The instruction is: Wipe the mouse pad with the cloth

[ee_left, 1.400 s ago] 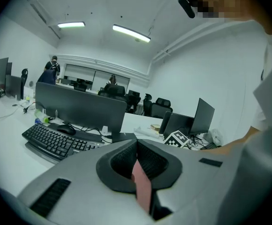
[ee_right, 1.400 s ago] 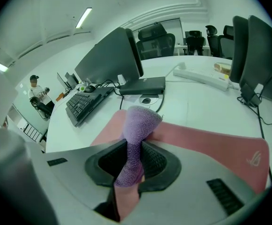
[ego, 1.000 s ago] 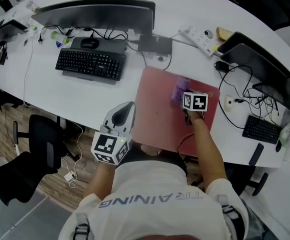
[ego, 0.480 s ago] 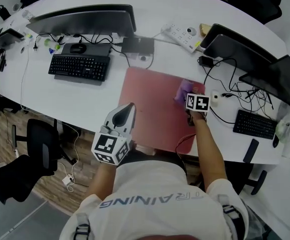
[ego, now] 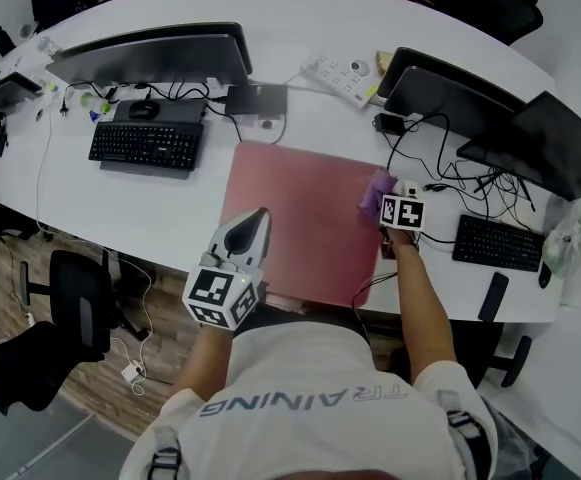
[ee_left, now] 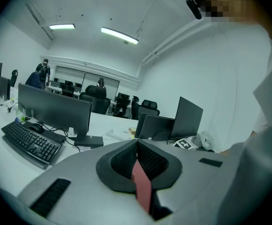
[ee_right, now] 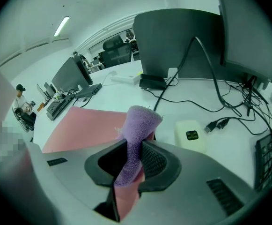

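A red mouse pad (ego: 295, 218) lies on the white desk (ego: 120, 203) in front of me. At the pad's right edge my right gripper (ego: 385, 199) is shut on a purple cloth (ego: 377, 190). In the right gripper view the cloth (ee_right: 136, 132) stands up between the jaws, over the pad (ee_right: 86, 128). My left gripper (ego: 259, 215) hangs above the pad's near left edge, jaws shut with nothing between them. The left gripper view shows the closed fingertips (ee_left: 136, 143) and a strip of red pad below.
A black keyboard (ego: 145, 145) and monitor (ego: 150, 56) stand at the back left. On the right are two monitors (ego: 440, 88), loose cables (ego: 470, 183), a small white box (ee_right: 190, 135) and another keyboard (ego: 498, 242). A power strip (ego: 345, 76) lies behind the pad.
My right gripper has carried the cloth rightwards across the pad, from its right-middle to its right edge. The left gripper has stayed where it was.
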`<state>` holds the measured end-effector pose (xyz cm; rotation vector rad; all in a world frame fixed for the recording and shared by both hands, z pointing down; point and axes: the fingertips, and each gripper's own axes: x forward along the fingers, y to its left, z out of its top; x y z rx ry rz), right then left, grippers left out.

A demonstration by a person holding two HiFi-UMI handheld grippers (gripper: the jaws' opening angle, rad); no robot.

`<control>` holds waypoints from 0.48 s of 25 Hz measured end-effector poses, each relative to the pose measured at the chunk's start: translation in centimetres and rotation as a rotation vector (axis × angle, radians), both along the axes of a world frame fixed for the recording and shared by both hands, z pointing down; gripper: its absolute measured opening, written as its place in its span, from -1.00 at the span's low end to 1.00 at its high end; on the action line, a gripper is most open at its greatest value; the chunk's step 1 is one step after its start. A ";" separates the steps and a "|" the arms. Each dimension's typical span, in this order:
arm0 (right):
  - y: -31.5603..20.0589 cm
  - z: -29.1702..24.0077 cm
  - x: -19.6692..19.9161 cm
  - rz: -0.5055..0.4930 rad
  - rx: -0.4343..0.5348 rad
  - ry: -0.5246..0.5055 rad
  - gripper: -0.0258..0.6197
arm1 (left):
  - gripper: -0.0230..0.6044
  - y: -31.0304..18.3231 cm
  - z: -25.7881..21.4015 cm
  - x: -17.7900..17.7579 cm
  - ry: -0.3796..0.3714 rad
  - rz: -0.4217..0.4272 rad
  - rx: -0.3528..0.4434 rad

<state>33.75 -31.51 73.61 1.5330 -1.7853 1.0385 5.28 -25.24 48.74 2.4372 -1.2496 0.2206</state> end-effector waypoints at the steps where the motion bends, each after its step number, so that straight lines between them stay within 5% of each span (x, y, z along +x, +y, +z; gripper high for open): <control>1: 0.2 -0.1 0.3 0.002 0.003 0.006 -0.62 | -0.83 0.0 -0.1 0.1 0.002 0.001 0.003; 12: 1.3 -10.8 -2.8 0.032 0.281 -0.136 -0.62 | -0.83 -0.4 -1.6 -2.5 0.010 -0.013 0.027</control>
